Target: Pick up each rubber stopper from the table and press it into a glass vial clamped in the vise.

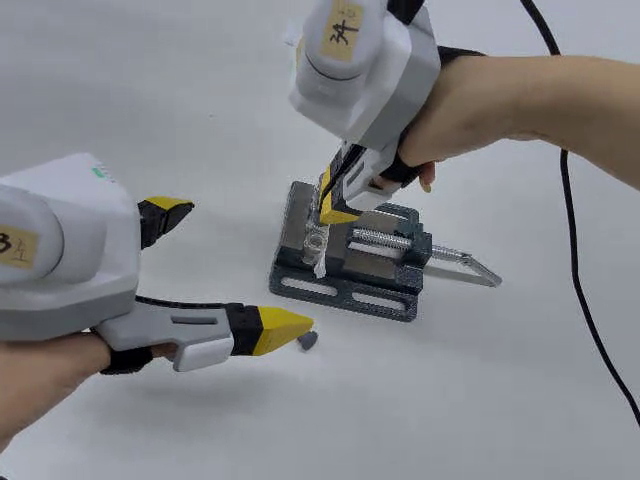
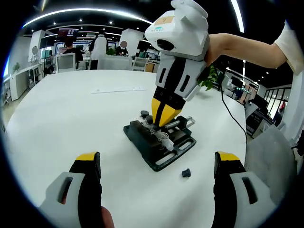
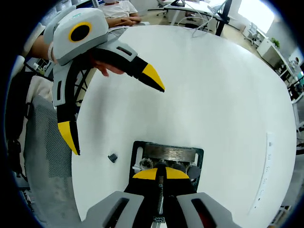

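Glass vial (image 1: 316,243) upright in vise (image 1: 340,291), mouth up, right gripper (image 1: 335,214) closed, left gripper (image 1: 250,263) spread wide

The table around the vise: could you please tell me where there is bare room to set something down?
The table is bare on the far side of the vise, and between the vise's handle and the cable. It is crowded over the vise, where the right gripper sits, and in front, around the loose stopper by the open left gripper.

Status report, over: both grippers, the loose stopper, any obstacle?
Left gripper open, beside stopper on table. Right gripper shut, tips down over vise holding vial. Nothing blocks the stopper.
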A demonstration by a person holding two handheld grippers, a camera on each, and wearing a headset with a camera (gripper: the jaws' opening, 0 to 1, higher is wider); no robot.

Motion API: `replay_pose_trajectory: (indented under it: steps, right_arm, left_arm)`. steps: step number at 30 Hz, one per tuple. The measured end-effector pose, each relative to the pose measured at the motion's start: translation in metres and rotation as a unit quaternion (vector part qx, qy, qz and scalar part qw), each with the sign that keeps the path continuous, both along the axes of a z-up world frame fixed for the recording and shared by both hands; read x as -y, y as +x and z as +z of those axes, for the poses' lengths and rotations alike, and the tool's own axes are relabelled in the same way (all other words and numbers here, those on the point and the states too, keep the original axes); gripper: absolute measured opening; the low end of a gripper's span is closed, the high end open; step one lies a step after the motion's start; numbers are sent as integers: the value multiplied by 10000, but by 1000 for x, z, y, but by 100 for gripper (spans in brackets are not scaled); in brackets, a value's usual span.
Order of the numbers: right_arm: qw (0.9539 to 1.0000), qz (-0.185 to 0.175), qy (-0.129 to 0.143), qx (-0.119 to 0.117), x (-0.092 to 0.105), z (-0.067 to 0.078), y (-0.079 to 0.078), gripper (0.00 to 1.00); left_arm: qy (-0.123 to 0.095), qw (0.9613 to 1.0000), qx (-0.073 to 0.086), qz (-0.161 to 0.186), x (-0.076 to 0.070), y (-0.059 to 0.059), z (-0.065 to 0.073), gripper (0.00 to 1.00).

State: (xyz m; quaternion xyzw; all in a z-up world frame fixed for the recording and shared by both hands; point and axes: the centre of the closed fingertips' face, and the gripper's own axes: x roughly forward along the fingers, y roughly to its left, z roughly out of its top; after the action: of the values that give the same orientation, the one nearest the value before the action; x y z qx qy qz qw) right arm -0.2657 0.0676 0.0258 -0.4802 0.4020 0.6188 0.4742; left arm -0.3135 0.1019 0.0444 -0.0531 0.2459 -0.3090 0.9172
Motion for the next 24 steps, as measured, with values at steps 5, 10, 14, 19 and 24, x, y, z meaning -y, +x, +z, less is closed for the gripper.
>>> replay_pose_trajectory:
  steps: [5,10,14,19,24]
  right_arm:
    - [9994,166,-151,271,0,0,-2,0]
    - [9987,28,-390,314,1,1,-3,0]
    - [9977,56,-623,262,-2,0,0,0]
    - [9949,1,-949,336,0,0,-4,0]
    - [9928,146,-1100,443,1,0,-4,0]
  left_arm:
    - [-30,10000,27,-21,3,2,2,99]
    - [-48,10000,23,-44,4,2,1,99]
    - [-61,10000,3,-60,5,0,-1,99]
    - [-58,10000,-10,-56,5,-1,-1,99]
    - [-64,10000,8,-44,5,1,0,99]
